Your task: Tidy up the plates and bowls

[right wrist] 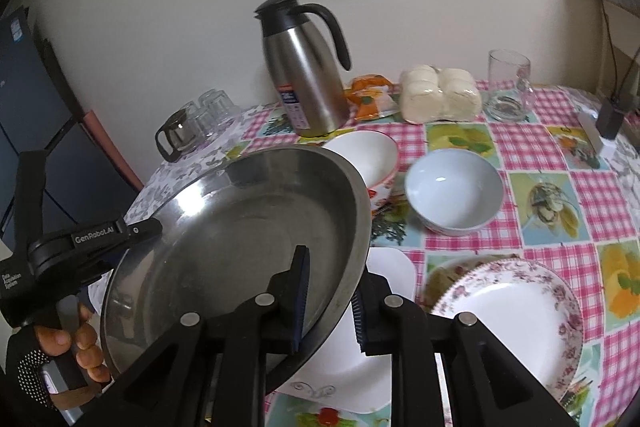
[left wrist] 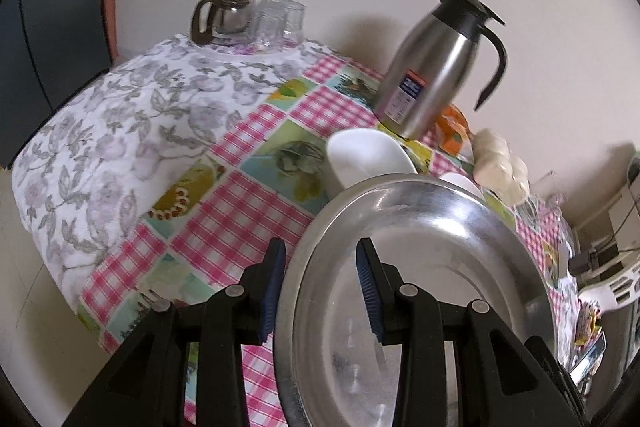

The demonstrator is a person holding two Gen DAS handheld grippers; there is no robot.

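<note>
A large steel plate (right wrist: 240,227) is held tilted above the table between both grippers. My left gripper (left wrist: 320,287) straddles its left rim, fingers wide apart, with the steel plate (left wrist: 420,267) filling the lower right of that view. My right gripper (right wrist: 328,303) straddles its right rim, jaws apart with a gap at the rim. The left gripper (right wrist: 152,229) also shows in the right wrist view. Under the steel plate lies a square white plate (right wrist: 352,367). A floral-rimmed plate (right wrist: 508,311), a pale blue bowl (right wrist: 454,191) and a white bowl (right wrist: 368,155) stand on the table.
A steel thermos jug (right wrist: 308,75) stands at the back by the wall. A glass coffee pot (right wrist: 176,137) and upturned glasses (right wrist: 212,111) stand on a floral cloth (left wrist: 120,147). A bag of buns (right wrist: 440,95), an orange packet (right wrist: 370,95) and a glass mug (right wrist: 510,87) stand further right.
</note>
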